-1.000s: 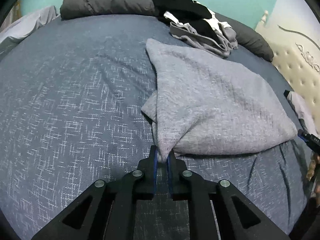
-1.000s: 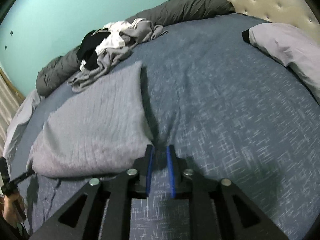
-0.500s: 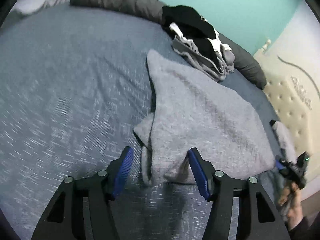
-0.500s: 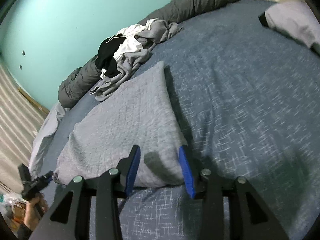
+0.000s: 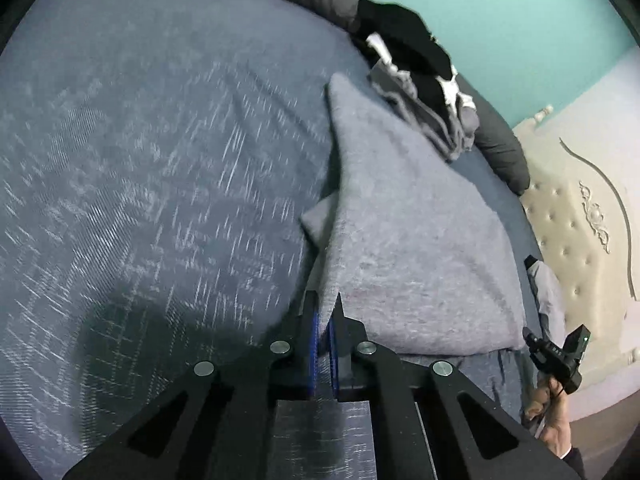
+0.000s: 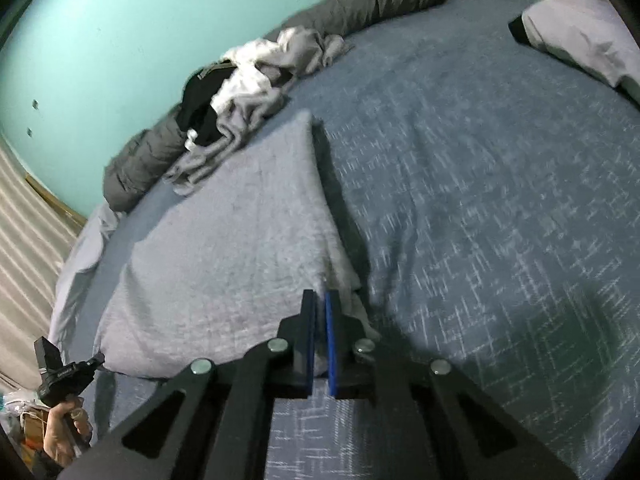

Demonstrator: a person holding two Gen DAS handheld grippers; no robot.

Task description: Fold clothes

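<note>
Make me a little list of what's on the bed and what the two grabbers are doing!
surface: blue patterned bedspread
main item: light grey folded garment, lying on the bedspread
left gripper: shut on the garment's near corner
right gripper: shut on the garment's near corner
waiting pile: heap of black, white and grey clothes behind the garment
bed edge: dark grey rolled duvet
pillow: pale pillow by the headboard

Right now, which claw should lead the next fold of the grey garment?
Neither alone, I'd judge: the left claw and the right claw are each shut on a near corner of the garment, on opposite sides. Both look equally placed to carry that edge over together.
</note>
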